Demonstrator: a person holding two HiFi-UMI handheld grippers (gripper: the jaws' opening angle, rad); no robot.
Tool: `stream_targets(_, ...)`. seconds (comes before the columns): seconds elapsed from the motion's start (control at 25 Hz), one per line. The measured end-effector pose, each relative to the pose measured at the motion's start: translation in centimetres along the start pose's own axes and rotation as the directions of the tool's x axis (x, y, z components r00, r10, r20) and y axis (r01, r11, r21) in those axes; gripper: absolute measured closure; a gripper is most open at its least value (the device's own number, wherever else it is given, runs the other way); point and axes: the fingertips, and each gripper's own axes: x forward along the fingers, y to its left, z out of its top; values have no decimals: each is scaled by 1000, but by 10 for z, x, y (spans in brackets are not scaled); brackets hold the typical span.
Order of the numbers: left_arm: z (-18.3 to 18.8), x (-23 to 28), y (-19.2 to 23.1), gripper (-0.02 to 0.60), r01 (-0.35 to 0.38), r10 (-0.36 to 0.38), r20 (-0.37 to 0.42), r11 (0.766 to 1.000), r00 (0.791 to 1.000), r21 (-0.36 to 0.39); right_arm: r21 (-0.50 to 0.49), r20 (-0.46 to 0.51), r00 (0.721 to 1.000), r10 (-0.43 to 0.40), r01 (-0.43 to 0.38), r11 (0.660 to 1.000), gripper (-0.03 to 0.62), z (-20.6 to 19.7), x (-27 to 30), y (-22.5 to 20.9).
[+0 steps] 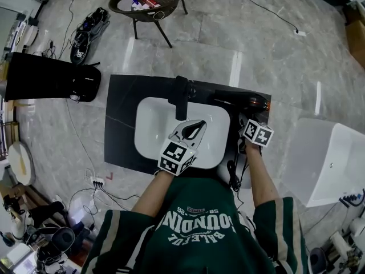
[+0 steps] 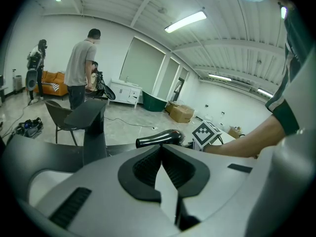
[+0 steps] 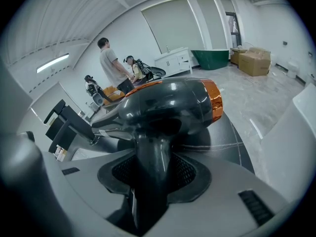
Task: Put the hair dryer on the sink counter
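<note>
head view: the dark sink counter point(image 1: 122, 124) holds a white basin point(image 1: 149, 124), with a black faucet point(image 1: 181, 96) at its far edge. the hair dryer point(image 1: 242, 101) lies crosswise over the far right corner of the counter, its nozzle pointing left toward the faucet. the right gripper point(image 1: 245, 120) comes at it from the near side, and its marker cube point(image 1: 256, 133) sits just near of the dryer. a black cord point(image 1: 232, 176) trails down at the counter's near right edge. the left gripper point(image 1: 197, 125) hangs over the basin, well left of the dryer, with its jaws pressed together. a chair point(image 1: 149, 7) stands far back on the floor.

left gripper view: the left gripper point(image 2: 162, 158) has its jaws closed tip to tip with nothing between them. the hair dryer point(image 2: 160, 138) shows beyond them, apart from this gripper, with the right gripper's marker cube point(image 2: 206, 133) just to its right. the faucet point(image 2: 94, 127) rises at the left, and a person point(image 2: 81, 65) stands far behind it.

right gripper view: the right gripper point(image 3: 153, 177) pinches the dryer's handle point(image 3: 153, 162) between its pads. the hair dryer point(image 3: 168, 105) stands up from the jaws, its orange ring point(image 3: 213, 100) to the right, above the counter point(image 3: 232, 132). i cannot tell whether it touches the surface.
</note>
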Motion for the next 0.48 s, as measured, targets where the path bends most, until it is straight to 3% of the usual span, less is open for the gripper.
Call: stream_targets(0.48,-4,-11,-5,561,-15,14,11,1000,1000,3,-94,-41,997,-59,55,994,411,-3,7,2)
